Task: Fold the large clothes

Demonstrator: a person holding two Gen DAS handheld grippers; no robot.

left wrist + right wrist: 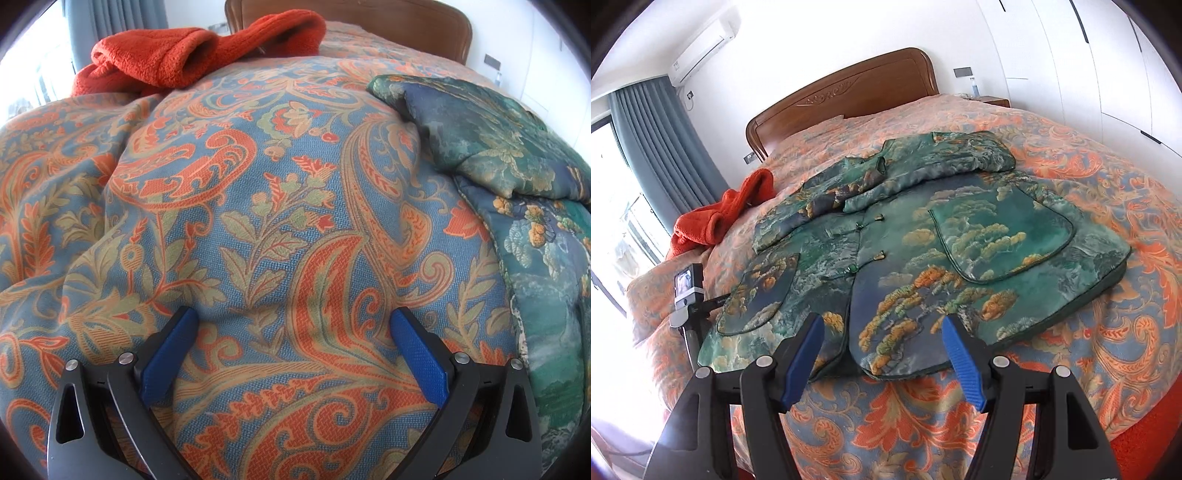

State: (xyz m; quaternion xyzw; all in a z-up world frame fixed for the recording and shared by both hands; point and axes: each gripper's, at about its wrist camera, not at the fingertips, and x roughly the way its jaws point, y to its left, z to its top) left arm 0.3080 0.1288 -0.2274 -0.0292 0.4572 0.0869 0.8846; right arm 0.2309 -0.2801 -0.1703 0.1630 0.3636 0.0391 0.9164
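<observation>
Jacket (916, 229) is lying face-up across the middle of the bed (1108, 332) in the right wrist view, sleeves already lying folded across the chest, hem pointing to the bottom of the frame. Right gripper (882, 354) is hovering over the hem's centre split, jaws released, gripping nothing. Left gripper (293, 350) is sitting low over bare bedspread (258, 221), jaws also spread and empty; the jacket is showing only at the right edge of its frame (517, 166).

My read: the bottom-up fold is coming next. Doing it well means each gripper taking one hem corner, pinching both layers, and lifting evenly so the padded fabric isn't sliding. Left gripper is looking too far off the jacket. Red fleece (720, 218) in the left-centre of the frame is lying well apart, no interference.
</observation>
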